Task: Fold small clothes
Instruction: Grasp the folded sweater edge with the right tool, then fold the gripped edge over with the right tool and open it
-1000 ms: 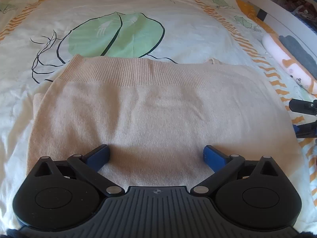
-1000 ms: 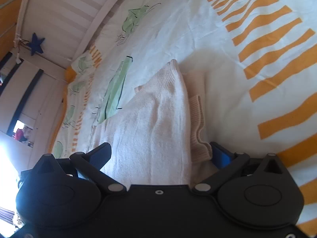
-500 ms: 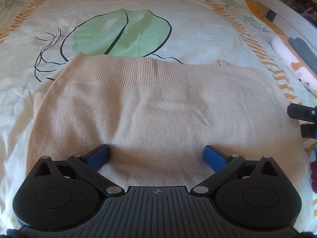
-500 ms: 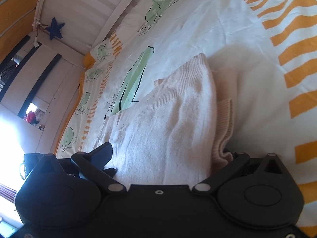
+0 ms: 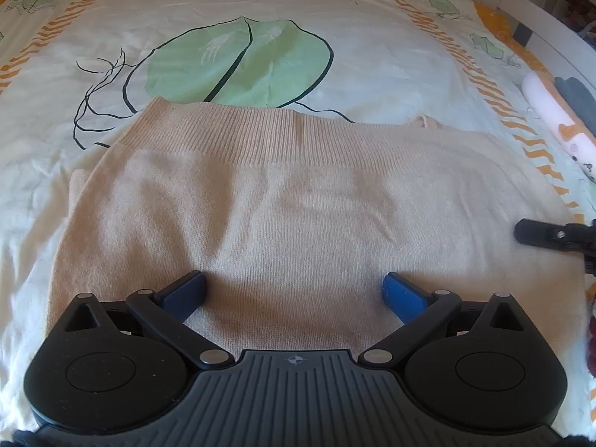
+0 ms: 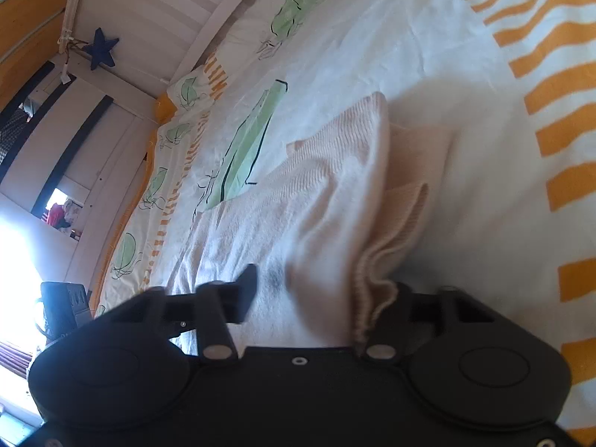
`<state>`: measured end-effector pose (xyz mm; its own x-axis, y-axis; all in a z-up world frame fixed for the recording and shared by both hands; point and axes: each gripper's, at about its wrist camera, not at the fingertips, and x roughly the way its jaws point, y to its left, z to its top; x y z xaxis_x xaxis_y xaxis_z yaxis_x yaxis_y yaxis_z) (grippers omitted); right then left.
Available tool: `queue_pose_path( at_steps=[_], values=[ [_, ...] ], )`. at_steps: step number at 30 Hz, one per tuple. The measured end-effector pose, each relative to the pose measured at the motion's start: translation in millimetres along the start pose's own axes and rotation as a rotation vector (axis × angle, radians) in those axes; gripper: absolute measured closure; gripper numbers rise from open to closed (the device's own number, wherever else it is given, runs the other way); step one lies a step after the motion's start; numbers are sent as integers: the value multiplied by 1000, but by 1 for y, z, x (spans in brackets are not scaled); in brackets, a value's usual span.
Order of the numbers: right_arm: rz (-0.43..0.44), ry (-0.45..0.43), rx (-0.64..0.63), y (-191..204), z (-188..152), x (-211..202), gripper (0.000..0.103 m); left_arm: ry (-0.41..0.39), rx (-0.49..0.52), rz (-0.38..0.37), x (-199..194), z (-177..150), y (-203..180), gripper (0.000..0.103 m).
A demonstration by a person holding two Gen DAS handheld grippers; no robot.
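On the bed (image 5: 335, 56), a beige knitted garment (image 5: 316, 216) lies spread flat over the leaf-print cover, its ribbed band at the far side. The left claw (image 5: 294, 290) stands wide over the garment's near edge, gripping nothing, much as it did a second ago. The change is on the right: half a second back the right claw (image 6: 324, 290) was spread wide at the garment's right edge, and now its left finger has swung inward, blurred with motion, with the folded layers bunched between the fingers. Its right finger is hidden behind the cloth, so I cannot tell whether the pinch is complete. My reading is that the grab for the next fold is starting.
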<state>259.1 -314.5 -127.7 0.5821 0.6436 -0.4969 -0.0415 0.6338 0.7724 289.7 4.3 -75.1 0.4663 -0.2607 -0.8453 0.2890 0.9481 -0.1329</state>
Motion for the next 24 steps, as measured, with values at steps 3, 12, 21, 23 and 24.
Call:
queue_pose_path(
  at_steps=[3,12,21,23,24],
  values=[
    [-21,-1,-14,2,-1,-1,68,25,23,-13,-2,4,1,2],
    [-157,-33,-131,46,-5,-12,75,-46,-167,17,-34,31,54,20],
    [-237,10,-135,98,1,5,75,-128,-202,134,-68,43,98,20],
    [-235,25,-145,111,2,14,75,-131,-221,134,-73,43,107,20],
    [-239,31,-148,117,2,19,75,-132,-228,137,-74,42,111,20]
  ],
)
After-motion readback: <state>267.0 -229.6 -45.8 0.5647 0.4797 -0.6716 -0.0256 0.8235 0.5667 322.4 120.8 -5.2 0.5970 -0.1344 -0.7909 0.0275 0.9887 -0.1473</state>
